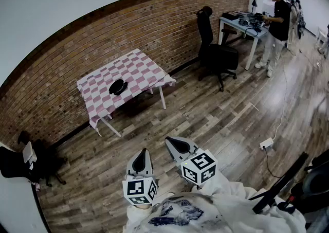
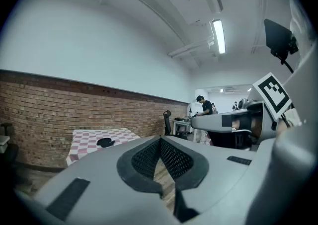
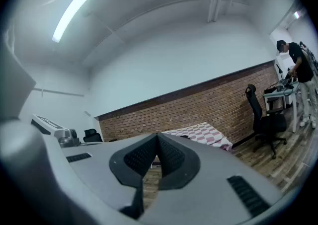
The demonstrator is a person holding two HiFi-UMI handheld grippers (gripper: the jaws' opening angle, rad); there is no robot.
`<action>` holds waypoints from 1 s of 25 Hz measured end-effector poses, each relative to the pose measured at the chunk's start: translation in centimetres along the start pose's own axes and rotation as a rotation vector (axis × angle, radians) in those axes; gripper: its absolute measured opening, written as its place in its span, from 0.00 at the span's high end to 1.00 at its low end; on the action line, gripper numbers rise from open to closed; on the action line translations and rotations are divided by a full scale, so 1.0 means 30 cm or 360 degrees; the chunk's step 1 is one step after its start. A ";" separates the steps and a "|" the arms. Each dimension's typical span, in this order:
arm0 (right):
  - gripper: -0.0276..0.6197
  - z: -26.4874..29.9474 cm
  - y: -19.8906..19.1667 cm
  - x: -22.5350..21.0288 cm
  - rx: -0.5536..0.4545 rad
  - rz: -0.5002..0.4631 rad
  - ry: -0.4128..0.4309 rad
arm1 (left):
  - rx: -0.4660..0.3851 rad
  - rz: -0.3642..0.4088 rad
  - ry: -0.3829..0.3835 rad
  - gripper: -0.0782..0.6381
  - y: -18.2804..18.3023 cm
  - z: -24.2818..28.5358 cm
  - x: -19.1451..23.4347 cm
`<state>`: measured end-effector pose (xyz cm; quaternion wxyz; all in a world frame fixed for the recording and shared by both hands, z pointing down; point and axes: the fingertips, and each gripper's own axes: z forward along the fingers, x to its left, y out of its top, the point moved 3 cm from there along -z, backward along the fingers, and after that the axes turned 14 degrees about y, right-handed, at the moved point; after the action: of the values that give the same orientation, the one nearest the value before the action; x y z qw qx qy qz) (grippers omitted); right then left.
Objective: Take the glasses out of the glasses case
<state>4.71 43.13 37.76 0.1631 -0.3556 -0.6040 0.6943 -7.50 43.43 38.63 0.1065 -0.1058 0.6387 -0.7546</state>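
Observation:
A black glasses case [image 1: 118,87] lies shut on the table with the red-and-white checked cloth [image 1: 139,70], far across the wooden floor by the brick wall. Both grippers are held low, close to the person's white clothing, well short of the table. My left gripper [image 1: 142,153] has its jaws together with nothing between them. My right gripper [image 1: 172,143] beside it is also shut and empty. In the left gripper view the case [image 2: 105,142] shows small on the cloth beyond the shut left gripper [image 2: 160,140]. The right gripper view shows the shut right gripper [image 3: 158,135] and the table [image 3: 201,132] behind.
A black office chair [image 1: 218,54] stands right of the table. A person [image 1: 277,21] works at a white desk [image 1: 237,24] at the far right. A power strip [image 1: 266,143] with a cable lies on the floor. Another dark chair [image 1: 31,162] sits at the left wall.

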 end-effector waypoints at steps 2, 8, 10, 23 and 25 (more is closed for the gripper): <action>0.94 -0.029 0.014 -0.031 -0.0013 -0.0029 -0.0008 | -0.0026 0.0003 0.0004 0.88 0.007 0.015 -0.040; 0.94 -0.100 0.036 -0.106 -0.0016 -0.0059 0.0057 | -0.0059 0.0012 0.0113 0.88 0.016 0.037 -0.134; 0.94 -0.118 0.037 -0.133 -0.0017 -0.0035 0.0096 | -0.0056 0.0010 0.0159 0.88 0.017 0.043 -0.162; 0.94 -0.177 0.005 -0.204 -0.0002 0.0048 0.0219 | -0.0007 0.0011 0.0272 0.88 -0.014 0.054 -0.253; 0.94 -0.185 0.001 -0.220 0.0001 0.0052 0.0219 | -0.0013 0.0017 0.0271 0.88 -0.012 0.063 -0.267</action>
<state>13.14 42.80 39.58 0.1930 -0.4122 -0.5853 0.6711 0.69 44.08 39.11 0.0554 -0.0383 0.6491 -0.7577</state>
